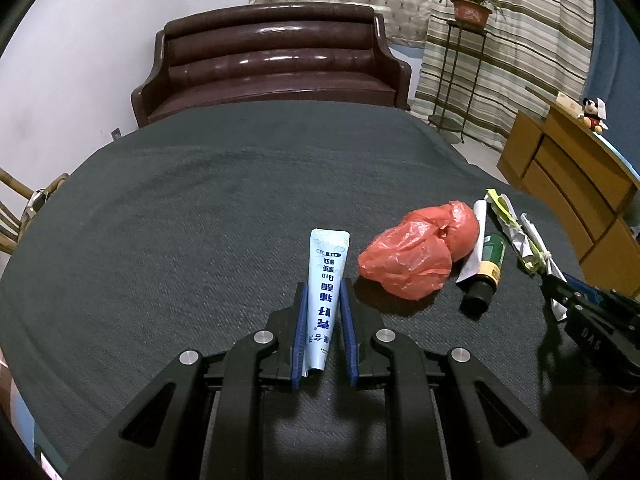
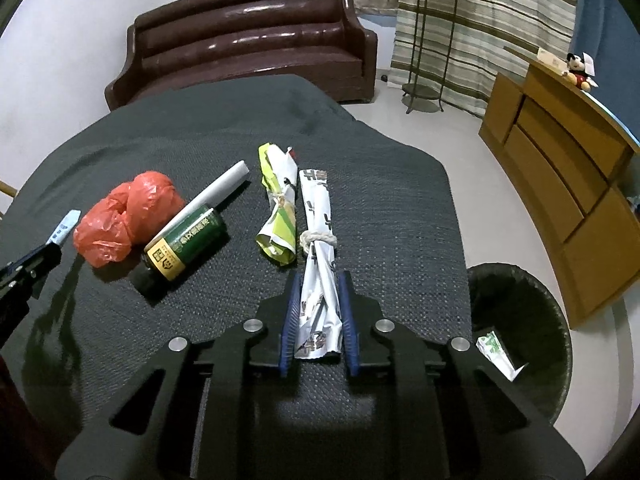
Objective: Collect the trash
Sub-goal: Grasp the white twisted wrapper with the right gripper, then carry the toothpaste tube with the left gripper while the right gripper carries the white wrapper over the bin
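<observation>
- Left wrist view: left tool [image 1: 324, 300] clamped on a pale blue tube [image 1: 327, 276].
- Right wrist view: right tool [image 2: 319, 300] closed on a tied paper roll [image 2: 319, 248] lying on the table [image 2: 400, 216].
- Bin [image 2: 520, 320] stands on the floor, right of the table.
- Advice: lift the roll clear of the green wrapper [image 2: 278, 208] beside it; release only once it is over the bin's mouth.
- Remaining on the table: red bag [image 2: 128, 212], bottle [image 2: 184, 248].

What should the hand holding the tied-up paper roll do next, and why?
Probably lift and swing it toward the trash bin. The right gripper already looks shut on the tied paper roll, and the bin sits on the floor just off the table's right edge with a scrap in it.
</observation>
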`<state>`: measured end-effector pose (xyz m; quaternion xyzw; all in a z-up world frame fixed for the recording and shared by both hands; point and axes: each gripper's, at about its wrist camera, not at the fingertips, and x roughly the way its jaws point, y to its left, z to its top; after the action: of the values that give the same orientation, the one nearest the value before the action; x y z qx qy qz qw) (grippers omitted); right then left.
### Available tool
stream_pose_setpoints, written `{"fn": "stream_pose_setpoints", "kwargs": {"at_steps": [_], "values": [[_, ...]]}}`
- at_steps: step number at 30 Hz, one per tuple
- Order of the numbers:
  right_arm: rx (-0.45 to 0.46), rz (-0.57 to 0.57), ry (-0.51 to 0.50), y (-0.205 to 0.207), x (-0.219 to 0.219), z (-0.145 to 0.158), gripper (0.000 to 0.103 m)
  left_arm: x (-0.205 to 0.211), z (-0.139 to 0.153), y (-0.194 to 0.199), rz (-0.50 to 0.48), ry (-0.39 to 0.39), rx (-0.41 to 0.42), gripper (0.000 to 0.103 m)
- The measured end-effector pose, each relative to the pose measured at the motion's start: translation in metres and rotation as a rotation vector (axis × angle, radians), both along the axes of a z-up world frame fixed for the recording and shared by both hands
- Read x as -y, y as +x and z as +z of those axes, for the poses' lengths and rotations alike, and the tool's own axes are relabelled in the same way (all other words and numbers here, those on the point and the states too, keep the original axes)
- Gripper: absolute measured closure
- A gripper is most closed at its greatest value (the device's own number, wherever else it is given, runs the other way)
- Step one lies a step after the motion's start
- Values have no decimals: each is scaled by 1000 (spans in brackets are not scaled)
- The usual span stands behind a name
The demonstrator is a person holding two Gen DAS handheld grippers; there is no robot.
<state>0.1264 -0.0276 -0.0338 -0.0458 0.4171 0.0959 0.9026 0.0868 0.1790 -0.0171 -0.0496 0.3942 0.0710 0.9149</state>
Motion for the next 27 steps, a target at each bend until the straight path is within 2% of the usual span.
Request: {"fn": "stream_pose_setpoints", "kwargs": {"at_steps": [13,27], "values": [[29,-18,28,-22,19,9,84,17,7,-11,-36,1,17,86],[89,-74,30,-50,60,23,84,67,19,-23,-127,16,51,86]]}}
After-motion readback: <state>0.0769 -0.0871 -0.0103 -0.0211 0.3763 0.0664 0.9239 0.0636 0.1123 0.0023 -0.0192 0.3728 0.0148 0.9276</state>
